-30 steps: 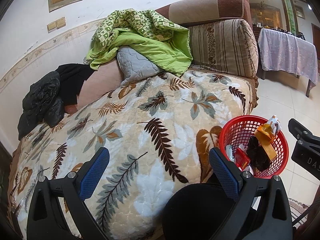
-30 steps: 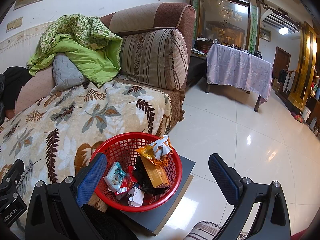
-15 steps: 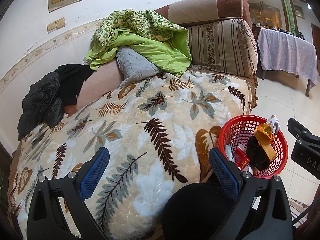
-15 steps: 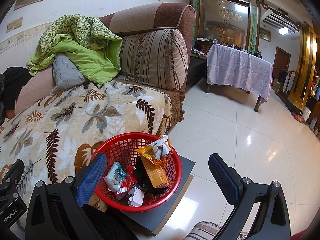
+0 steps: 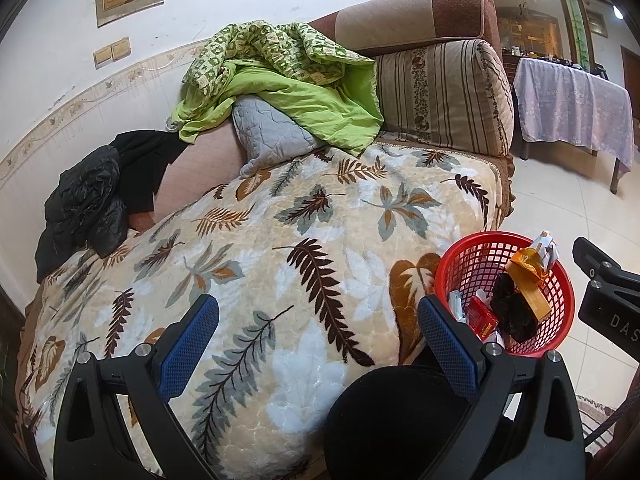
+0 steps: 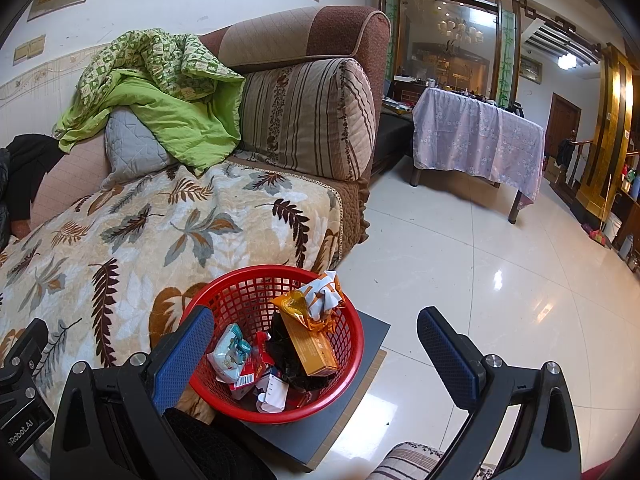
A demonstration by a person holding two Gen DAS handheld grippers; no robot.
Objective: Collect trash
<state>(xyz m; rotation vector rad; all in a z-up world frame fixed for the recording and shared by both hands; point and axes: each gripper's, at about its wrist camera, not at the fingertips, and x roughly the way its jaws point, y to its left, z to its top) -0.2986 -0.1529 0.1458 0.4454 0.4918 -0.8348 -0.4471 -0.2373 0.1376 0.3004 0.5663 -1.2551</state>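
Basket loaded, both tongs empty

Red basket [image 6: 276, 344] sitting on a dark stand [image 6: 352, 412] at the near right edge of the leaf-print blanket [image 5: 256, 248], holding an orange box [image 6: 308, 348] standing on end, crumpled wrappers, a small packet [image 6: 230, 354] and something black. Right gripper [image 6: 316, 352] spread wide, gripping nothing, hovering right at the basket, so clearly the nearer one. Left gripper [image 5: 316, 340] likewise spread and empty over the blanket, basket off to its right. No loose trash spotted on the blanket, probably near done.

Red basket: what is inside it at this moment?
The red basket holds an orange box, a crumpled orange-and-white wrapper, a black bag, a pale tissue pack and red packets. Whatever lies beneath this pile is covered.
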